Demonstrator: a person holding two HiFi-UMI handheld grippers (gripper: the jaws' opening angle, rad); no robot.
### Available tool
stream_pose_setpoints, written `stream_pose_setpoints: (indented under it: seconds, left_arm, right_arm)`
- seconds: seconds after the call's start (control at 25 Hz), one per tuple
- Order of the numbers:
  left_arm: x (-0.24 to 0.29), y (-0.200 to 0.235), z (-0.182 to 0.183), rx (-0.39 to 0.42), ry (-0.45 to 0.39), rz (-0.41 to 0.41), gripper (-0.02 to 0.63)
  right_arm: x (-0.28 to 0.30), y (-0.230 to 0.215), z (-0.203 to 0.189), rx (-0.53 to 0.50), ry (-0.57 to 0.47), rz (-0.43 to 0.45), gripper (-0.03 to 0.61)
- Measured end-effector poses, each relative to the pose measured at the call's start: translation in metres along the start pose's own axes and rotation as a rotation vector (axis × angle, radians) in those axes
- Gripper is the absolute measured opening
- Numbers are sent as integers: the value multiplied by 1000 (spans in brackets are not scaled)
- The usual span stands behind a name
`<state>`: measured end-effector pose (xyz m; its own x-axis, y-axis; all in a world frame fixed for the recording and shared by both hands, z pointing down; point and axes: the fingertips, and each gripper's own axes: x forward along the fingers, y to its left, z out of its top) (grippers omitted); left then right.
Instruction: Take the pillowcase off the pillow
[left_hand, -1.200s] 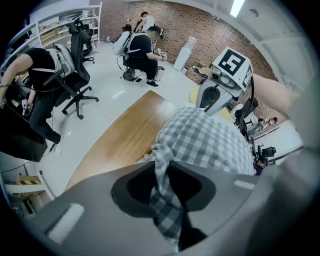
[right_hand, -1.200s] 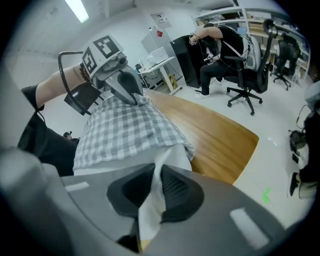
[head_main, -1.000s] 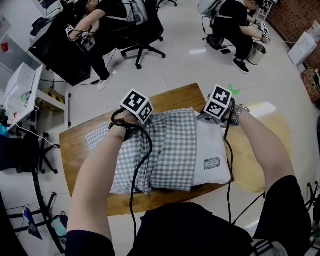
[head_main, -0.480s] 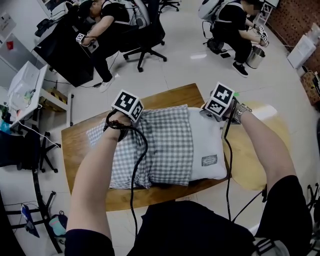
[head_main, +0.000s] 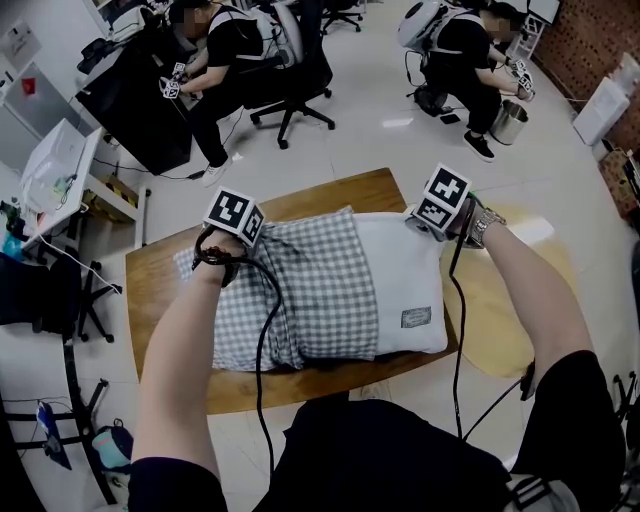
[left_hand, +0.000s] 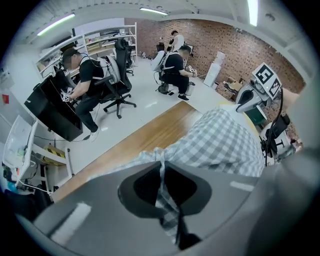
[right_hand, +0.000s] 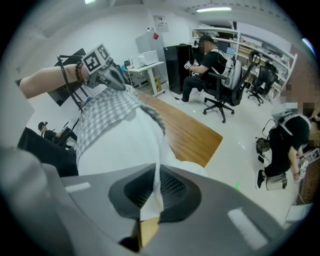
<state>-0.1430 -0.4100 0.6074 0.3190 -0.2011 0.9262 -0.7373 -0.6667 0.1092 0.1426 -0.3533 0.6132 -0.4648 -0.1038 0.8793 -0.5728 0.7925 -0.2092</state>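
Note:
A white pillow (head_main: 405, 275) lies on the wooden table (head_main: 330, 195), its right part bare. The grey-and-white checked pillowcase (head_main: 300, 290) covers its left part and trails off to the left. My left gripper (head_main: 238, 232) sits at the pillowcase's far left edge. In the left gripper view it (left_hand: 161, 167) is shut on a fold of checked cloth (left_hand: 225, 145). At the pillow's far right corner my right gripper (head_main: 418, 222) is shut on white pillow fabric (right_hand: 125, 145), which shows pinched between the jaws (right_hand: 152, 187).
The table is small, with floor all around it. A pale round mat (head_main: 505, 300) lies on the floor at the right. Seated people and office chairs (head_main: 290, 70) are behind the table, and a white stand (head_main: 55, 175) is at the far left.
My left gripper has moved left with the pillowcase in it, and more white pillow now shows. The right gripper has kept its hold at the pillow's corner, shifting only slightly.

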Motion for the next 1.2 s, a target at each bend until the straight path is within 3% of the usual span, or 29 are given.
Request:
stream_pose_setpoints:
  seconds: [0.72, 1.0, 1.2]
  left_arm:
    - [-31, 6, -49, -109, -78, 50, 15]
    - [-27, -10, -46, -29, -102, 42, 18]
    - [-25, -24, -39, 23, -140, 50, 24]
  right_arm:
    - [-7, 15, -26, 38, -30, -66, 8]
    - [0, 20, -19, -2, -102, -71, 20]
    - [3, 17, -13, -57, -177, -133, 87]
